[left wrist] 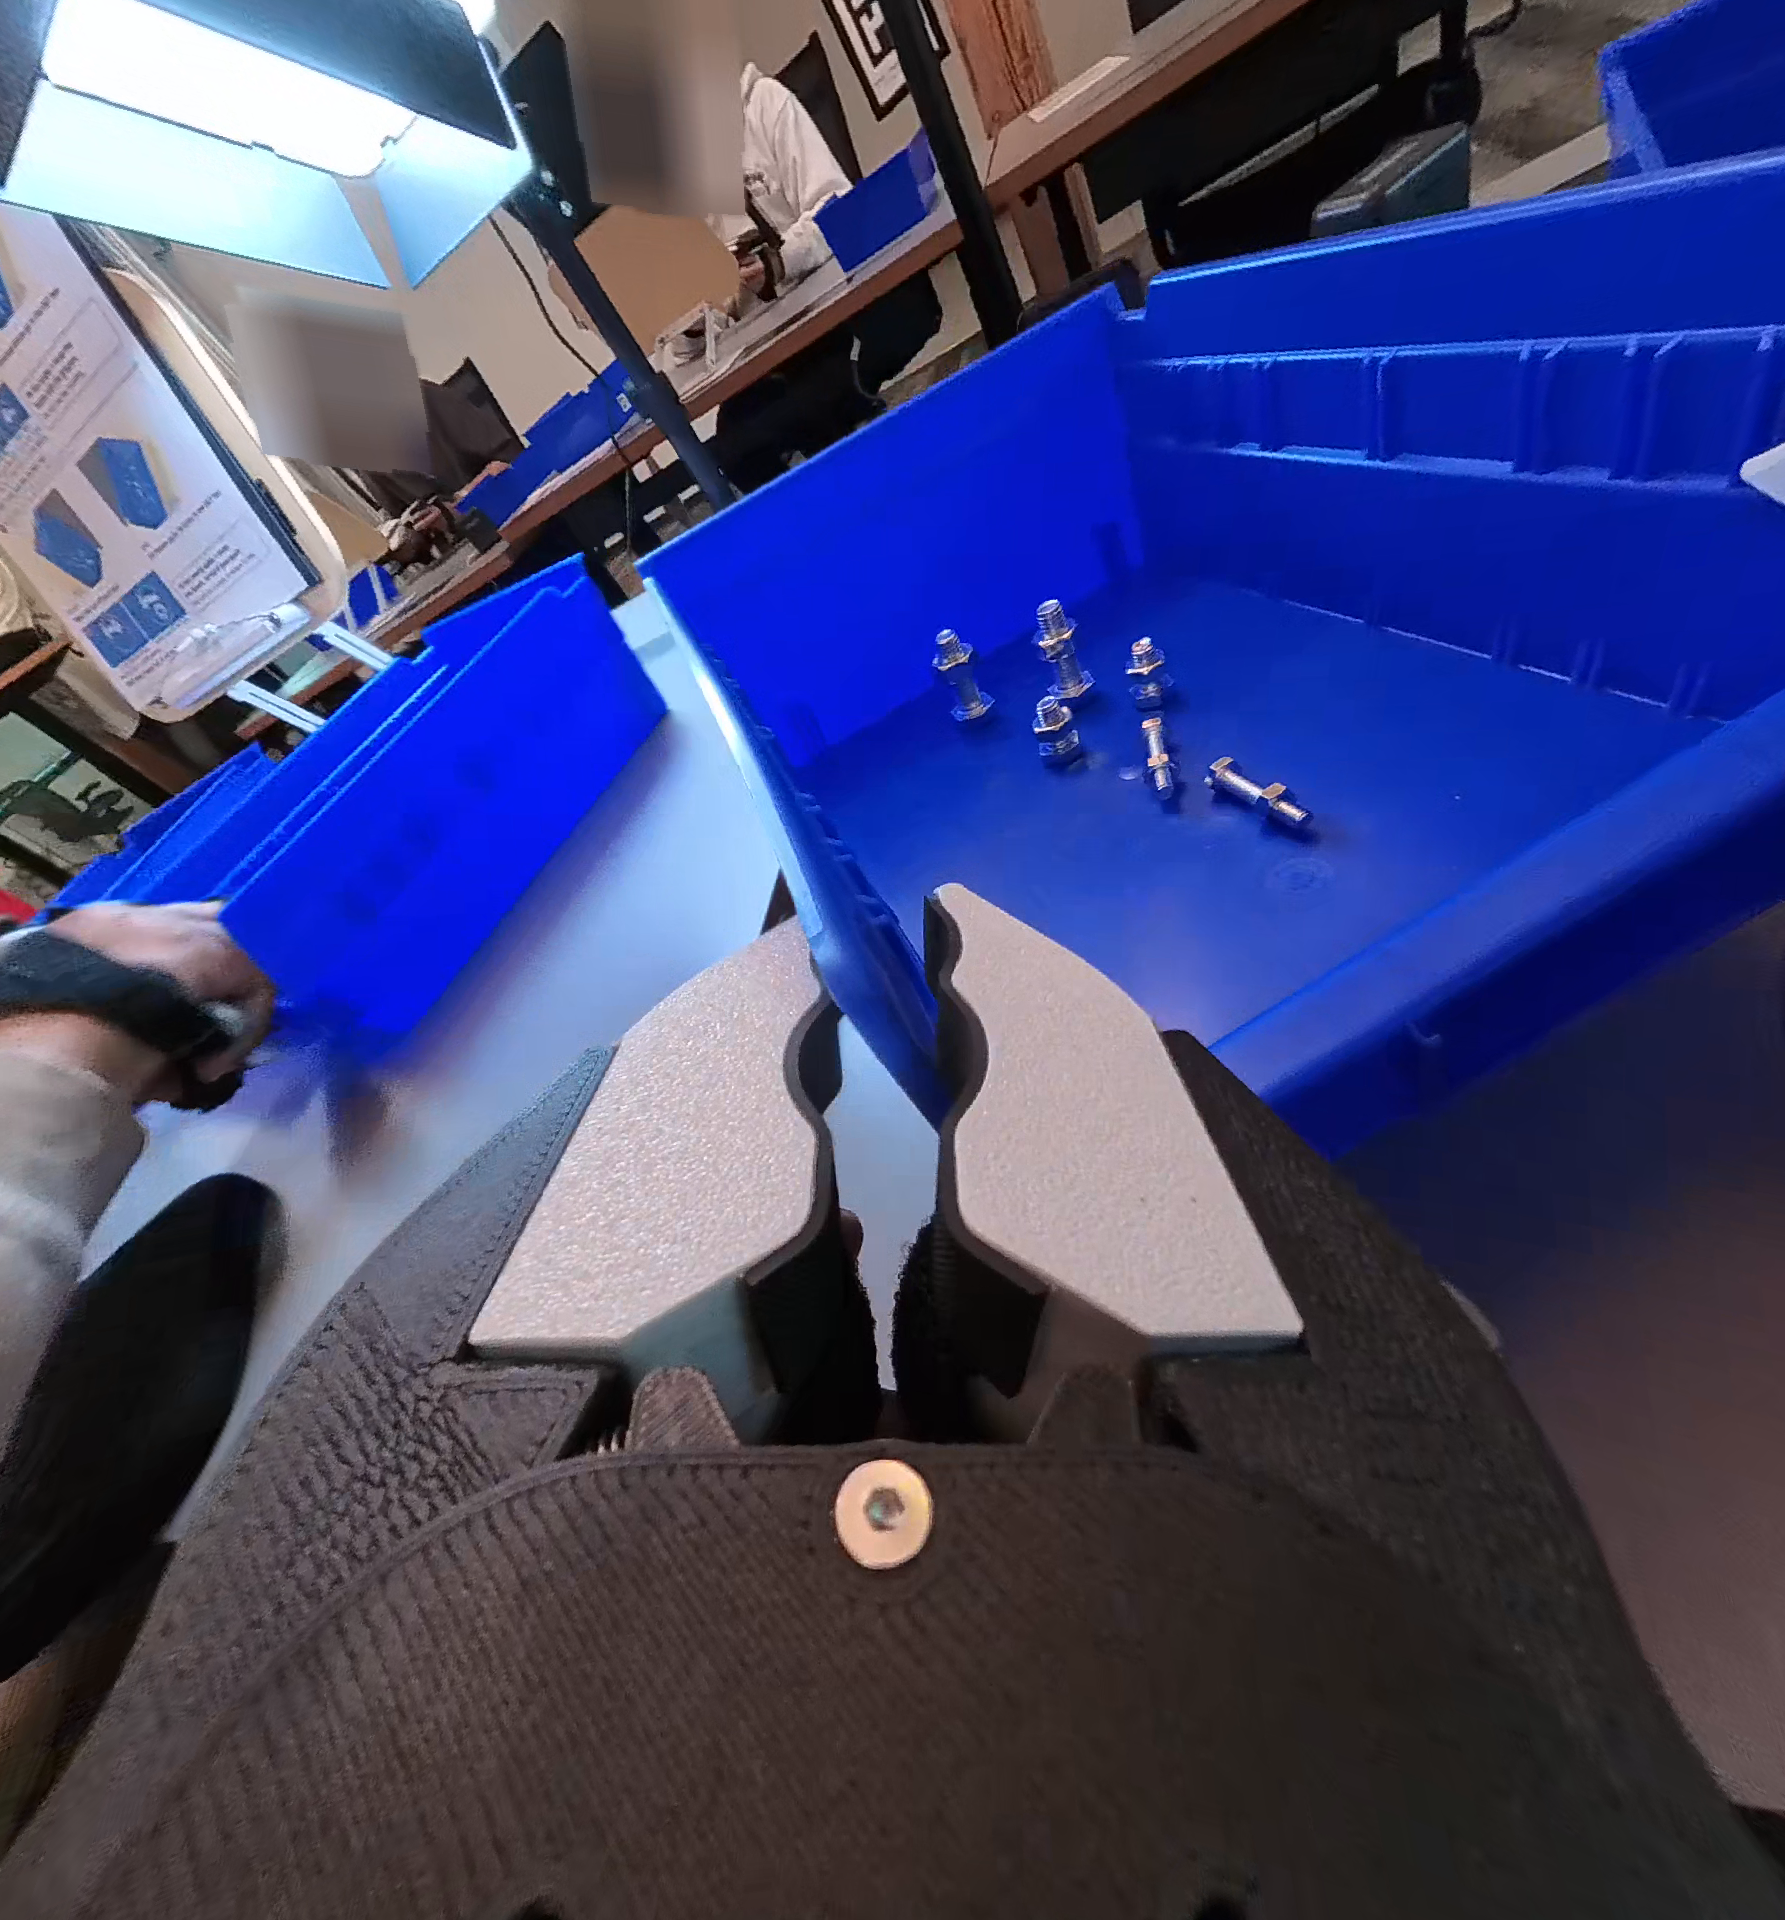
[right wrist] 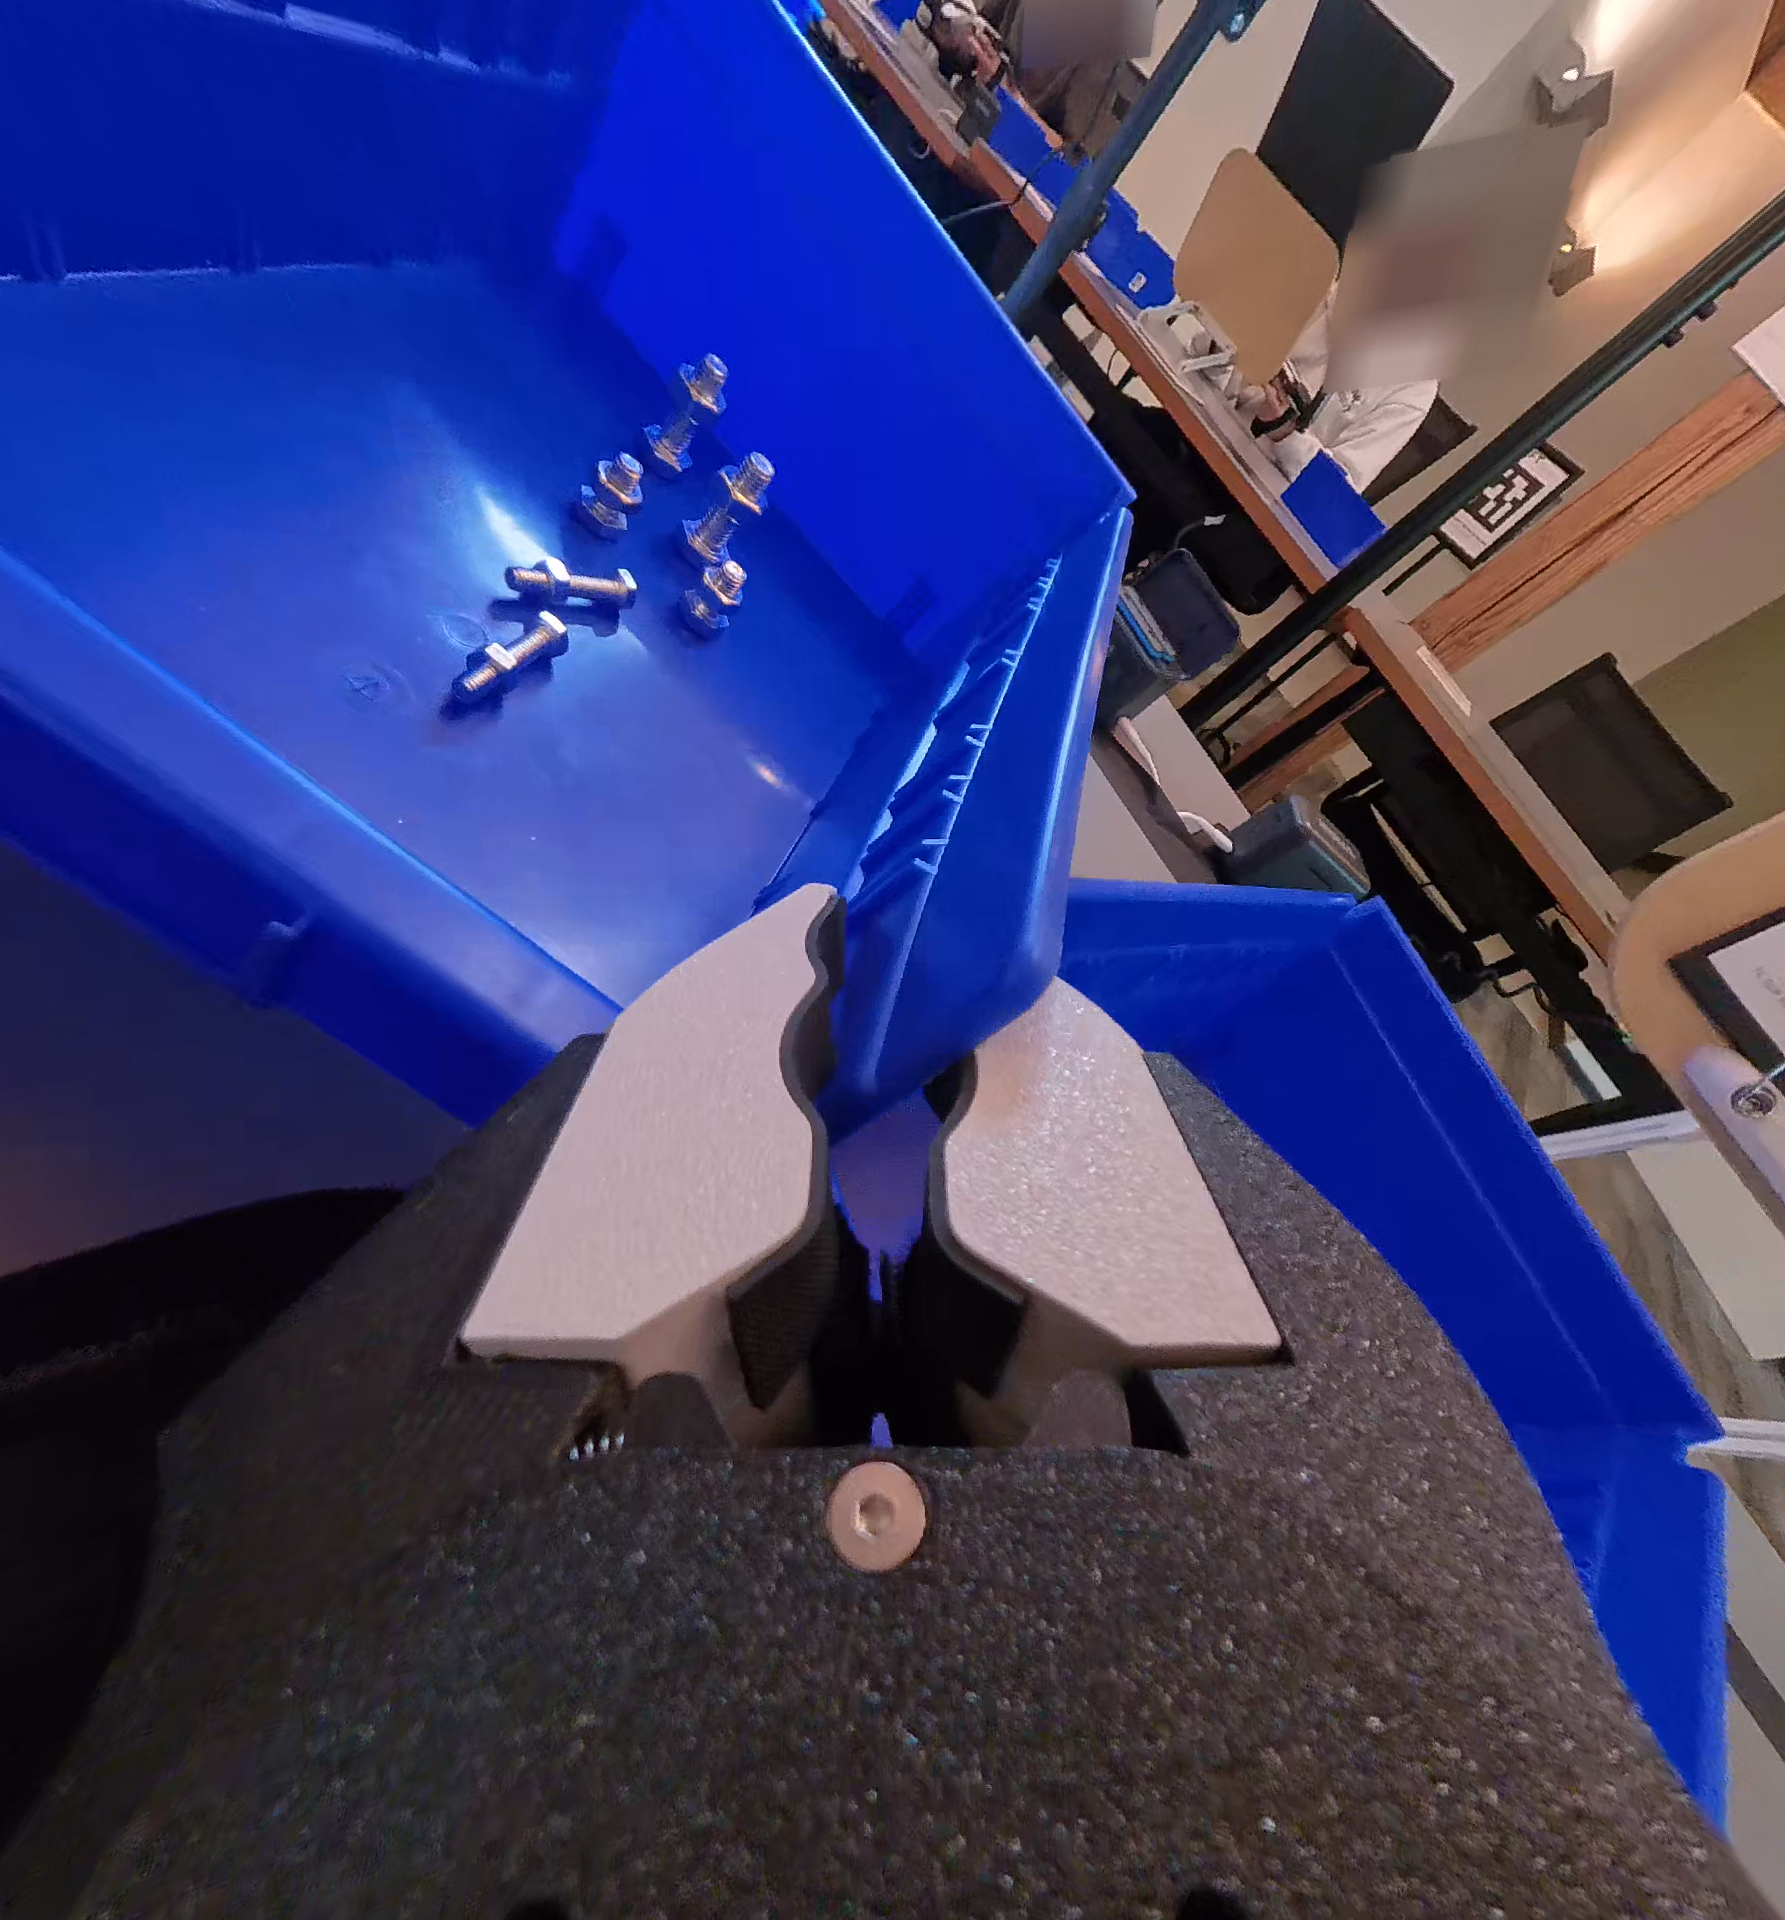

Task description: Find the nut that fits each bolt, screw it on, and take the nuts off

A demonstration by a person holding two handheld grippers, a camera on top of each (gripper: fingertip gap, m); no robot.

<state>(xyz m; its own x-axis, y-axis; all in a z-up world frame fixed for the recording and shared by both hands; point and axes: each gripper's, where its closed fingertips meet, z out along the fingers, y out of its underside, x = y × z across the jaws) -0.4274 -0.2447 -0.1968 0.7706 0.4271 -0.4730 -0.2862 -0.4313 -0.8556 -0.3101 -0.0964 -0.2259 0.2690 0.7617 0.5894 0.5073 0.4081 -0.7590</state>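
Both grippers are locked onto the same blue bin [left wrist: 1283, 343] here, and it sits tilted. The left gripper [left wrist: 883, 997] has its jaws clamped on the bin's side wall near a corner, and the right gripper [right wrist: 893, 997] has its jaws pinched on the wall edge in just the same way. Down on the bin floor lie the bolts [left wrist: 1096, 707], six of them in a loose cluster, and every one appears to carry a nut on its thread; four stand on their heads, two lie flat. So by my reading the matching and screwing-on looks finished, while the unscrewing is still all to come, and no loose nut is visible anywhere. Right now it's bin handling, not fastener work. The left wrist view gives us extras: a second blue bin [left wrist: 431, 821] beside the first on the pale tabletop [left wrist: 597, 997], and a person's hand [left wrist: 140, 987] blurred at that bin's near end. The right wrist view misses that hand but shows the bolts closer and another blue bin wall [right wrist: 1387, 1143] beyond the jaws.
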